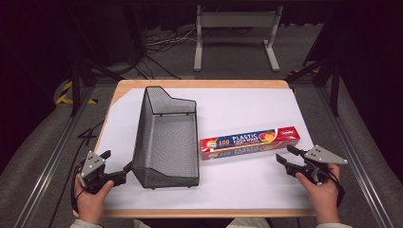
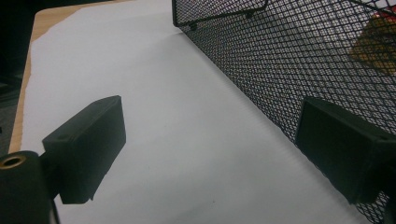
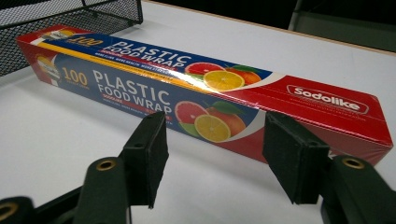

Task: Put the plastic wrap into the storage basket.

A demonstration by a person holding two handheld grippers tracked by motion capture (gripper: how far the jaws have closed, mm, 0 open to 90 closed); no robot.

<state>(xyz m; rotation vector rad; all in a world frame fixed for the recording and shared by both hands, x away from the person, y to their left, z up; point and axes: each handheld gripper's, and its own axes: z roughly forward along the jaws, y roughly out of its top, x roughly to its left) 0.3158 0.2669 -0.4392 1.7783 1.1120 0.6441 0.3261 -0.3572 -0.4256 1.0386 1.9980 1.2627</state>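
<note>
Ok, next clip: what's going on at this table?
A person sits at a table covered with white paper, holding a two-jaw gripper in each hand. The right gripper has its jaws open and points at the near side of a plastic food wrap box, close to it but not gripping it. The left gripper, also open, sits by the near left corner of an empty black mesh basket. The box lies flat just right of the basket. Nothing is held.

A metal stand (image 1: 236, 33) and cables (image 1: 161, 45) on the floor beyond the table (image 1: 199, 84)
</note>
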